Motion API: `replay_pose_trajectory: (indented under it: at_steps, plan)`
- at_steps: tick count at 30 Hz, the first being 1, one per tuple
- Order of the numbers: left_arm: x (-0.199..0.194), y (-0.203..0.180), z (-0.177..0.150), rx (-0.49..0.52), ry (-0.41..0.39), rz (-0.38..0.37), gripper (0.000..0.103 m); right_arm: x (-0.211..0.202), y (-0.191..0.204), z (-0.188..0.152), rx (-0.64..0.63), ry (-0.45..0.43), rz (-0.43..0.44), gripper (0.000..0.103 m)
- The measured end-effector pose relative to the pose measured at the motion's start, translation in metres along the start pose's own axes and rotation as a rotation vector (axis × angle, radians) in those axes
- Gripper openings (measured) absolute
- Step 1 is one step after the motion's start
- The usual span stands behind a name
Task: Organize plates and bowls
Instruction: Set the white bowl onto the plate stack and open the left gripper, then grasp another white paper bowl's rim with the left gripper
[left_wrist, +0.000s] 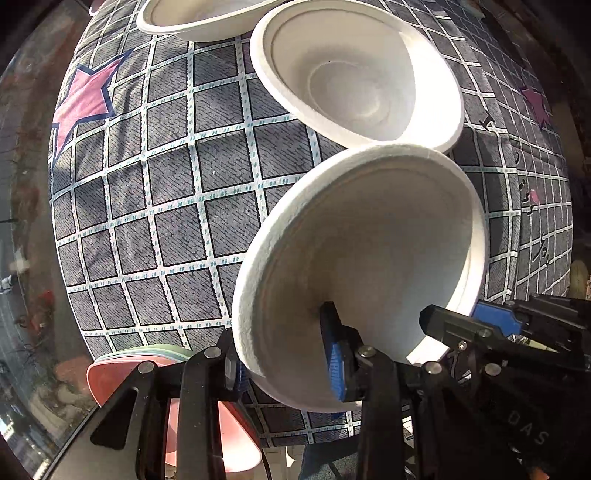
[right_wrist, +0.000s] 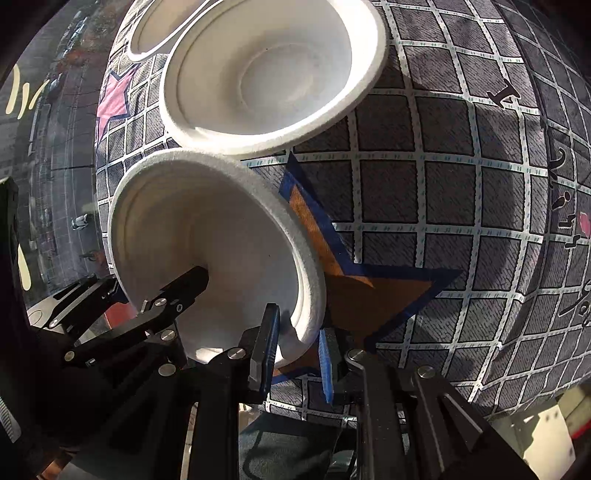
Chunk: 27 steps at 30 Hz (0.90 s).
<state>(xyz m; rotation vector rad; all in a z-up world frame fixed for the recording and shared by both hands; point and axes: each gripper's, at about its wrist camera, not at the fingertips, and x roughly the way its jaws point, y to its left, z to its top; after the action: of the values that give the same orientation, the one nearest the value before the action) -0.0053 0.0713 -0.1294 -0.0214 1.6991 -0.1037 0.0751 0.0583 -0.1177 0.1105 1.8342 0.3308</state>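
A white paper bowl (left_wrist: 369, 251) is held tilted above the table by both grippers. My left gripper (left_wrist: 284, 358) is shut on its near-left rim. My right gripper (left_wrist: 454, 321) grips the bowl's right rim. In the right wrist view the same bowl (right_wrist: 207, 236) is near left, my right gripper (right_wrist: 299, 350) is shut on its rim, and the left gripper (right_wrist: 155, 295) clamps the opposite rim. A second white bowl (left_wrist: 354, 74) (right_wrist: 266, 74) rests on the cloth just beyond. A third white bowl (left_wrist: 199, 18) (right_wrist: 159, 29) lies further back.
A grey checked tablecloth (left_wrist: 155, 192) (right_wrist: 443, 184) with star patches covers the round table. A stack of coloured plates (left_wrist: 122, 365), red on top, sits at the near left table edge under my left gripper.
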Motion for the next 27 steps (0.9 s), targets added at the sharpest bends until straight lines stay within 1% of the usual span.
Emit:
replay_pose_trajectory:
  at_steps: [3,7,9,12,15,16,17,18,19,20,21,23,27]
  plan:
    - [0.006,-0.033,-0.009,0.051,0.012,-0.001,0.037,-0.003,-0.030,-0.012,0.031,0.018,-0.008,0.021]
    - [0.013,-0.071,-0.022,0.079,0.038,-0.024,0.037,-0.011,-0.058,-0.019,0.025,0.016,-0.052,0.021]
    - [0.015,-0.086,-0.027,0.100,0.042,-0.027,0.037,-0.015,-0.072,-0.024,0.025,0.014,-0.066,0.021]
    - [0.019,-0.102,-0.035,0.118,0.054,-0.025,0.037,-0.018,-0.089,-0.029,0.035,0.026,-0.063,0.021]
    - [0.025,-0.111,-0.034,0.124,0.063,-0.014,0.050,-0.016,-0.101,-0.031,0.037,0.037,-0.059,0.021]
    - [0.020,-0.113,-0.026,0.122,0.061,0.014,0.066,-0.015,-0.102,-0.032,0.029,0.038,-0.066,0.021]
    - [0.021,-0.117,-0.024,0.118,0.054,0.054,0.078,-0.019,-0.110,-0.035,0.020,0.037,-0.074,0.022]
    - [0.019,-0.113,-0.021,0.118,0.046,0.074,0.081,-0.022,-0.116,-0.037,0.013,0.035,-0.081,0.026]
    - [0.017,-0.111,-0.023,0.120,0.044,0.075,0.082,-0.029,-0.126,-0.042,0.009,0.029,-0.090,0.044]
    - [0.016,-0.108,-0.026,0.121,0.047,0.070,0.082,-0.033,-0.131,-0.044,0.007,0.020,-0.091,0.061]
    - [0.014,-0.105,-0.029,0.117,0.048,0.064,0.082,-0.038,-0.135,-0.045,0.006,0.003,-0.078,0.086]
    - [0.010,-0.093,-0.029,0.106,0.045,0.058,0.082,-0.047,-0.136,-0.043,-0.003,-0.015,-0.053,0.087]
    - [-0.004,-0.071,-0.043,0.105,0.038,0.032,0.082,-0.061,-0.143,-0.038,-0.011,-0.057,-0.063,0.087]
